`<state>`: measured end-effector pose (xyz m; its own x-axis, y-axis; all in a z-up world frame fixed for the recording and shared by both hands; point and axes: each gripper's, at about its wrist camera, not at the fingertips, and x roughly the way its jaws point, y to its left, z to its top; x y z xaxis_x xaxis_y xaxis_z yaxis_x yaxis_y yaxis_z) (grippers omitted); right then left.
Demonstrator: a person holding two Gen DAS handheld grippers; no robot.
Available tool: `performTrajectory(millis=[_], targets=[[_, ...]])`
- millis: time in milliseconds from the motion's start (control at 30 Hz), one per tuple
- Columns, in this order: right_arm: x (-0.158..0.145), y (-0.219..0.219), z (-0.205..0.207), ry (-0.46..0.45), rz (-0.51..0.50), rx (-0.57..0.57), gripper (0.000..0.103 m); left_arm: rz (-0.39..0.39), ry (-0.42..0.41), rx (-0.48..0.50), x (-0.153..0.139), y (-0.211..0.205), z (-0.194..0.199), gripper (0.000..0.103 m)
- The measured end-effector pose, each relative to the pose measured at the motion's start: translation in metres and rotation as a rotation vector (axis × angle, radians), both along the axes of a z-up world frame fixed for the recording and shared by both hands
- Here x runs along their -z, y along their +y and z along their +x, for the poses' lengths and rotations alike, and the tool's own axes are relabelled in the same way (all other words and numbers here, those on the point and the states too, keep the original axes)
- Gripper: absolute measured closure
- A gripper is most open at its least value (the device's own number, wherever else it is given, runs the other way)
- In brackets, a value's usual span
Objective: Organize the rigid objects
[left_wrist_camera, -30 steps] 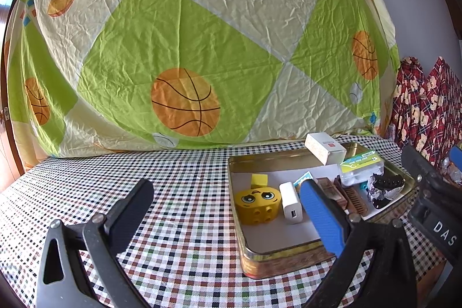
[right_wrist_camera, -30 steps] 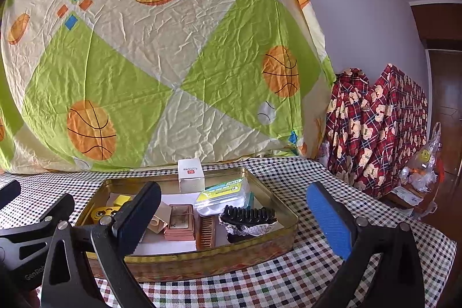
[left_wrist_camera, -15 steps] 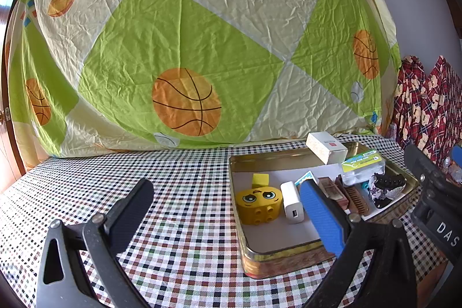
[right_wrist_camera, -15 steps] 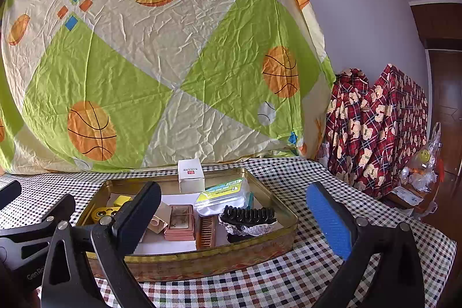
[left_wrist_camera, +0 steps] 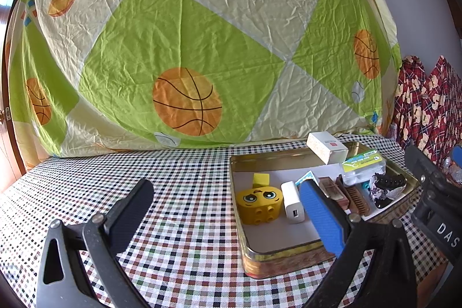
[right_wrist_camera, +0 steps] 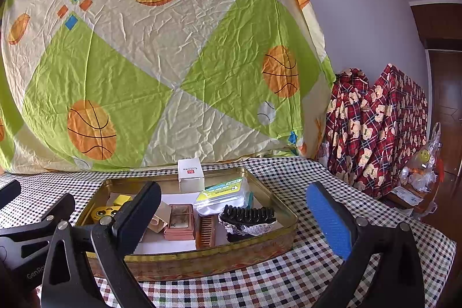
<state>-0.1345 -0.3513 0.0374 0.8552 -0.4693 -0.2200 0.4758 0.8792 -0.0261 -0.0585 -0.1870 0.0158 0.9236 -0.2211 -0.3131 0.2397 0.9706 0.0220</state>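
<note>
A big green and cream sheet (left_wrist_camera: 184, 48) printed with orange basketballs hangs behind everything, straight ahead of both claws. Below it a checked tablecloth (left_wrist_camera: 179, 178) covers the table under both claws.

A gold tin tray (right_wrist_camera: 202, 257) sits on the cloth. In the right wrist view it lies ahead between the fingers, toward the left one; in the left wrist view it is off to the right, with the blue finger crossing in front of its near edge.

The left claw (left_wrist_camera: 225, 210) hovers over the cloth with its jaws wide apart and nothing between them. The right claw (right_wrist_camera: 234, 207) also stands wide and empty, just short of the tray's near wall.

Inside the tray, a white box (right_wrist_camera: 190, 173) leans at the far rim. In front of it lies a clear plastic case with a green label (right_wrist_camera: 222, 195), and nearer the right claw a black hair clip (right_wrist_camera: 248, 215) rests on crumpled foil. Left of that are a wooden comb (right_wrist_camera: 205, 231) and a flat brown box (right_wrist_camera: 180, 221). At the tray's left end, nearest the left claw, are a yellow toy block with a face (left_wrist_camera: 259, 204), a white charger (left_wrist_camera: 293, 202) just beside it, and a small yellow cube (left_wrist_camera: 260, 180) behind.
</note>
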Motion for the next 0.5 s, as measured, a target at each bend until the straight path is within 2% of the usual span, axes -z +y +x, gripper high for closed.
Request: performTrajectory(millis=[500], targets=[[0.0021, -0.0019, 0.001, 0.013, 0.009, 0.001, 0.001, 0.003, 0.007, 0.001, 0.0006, -0.0019, 0.0008, 0.0]])
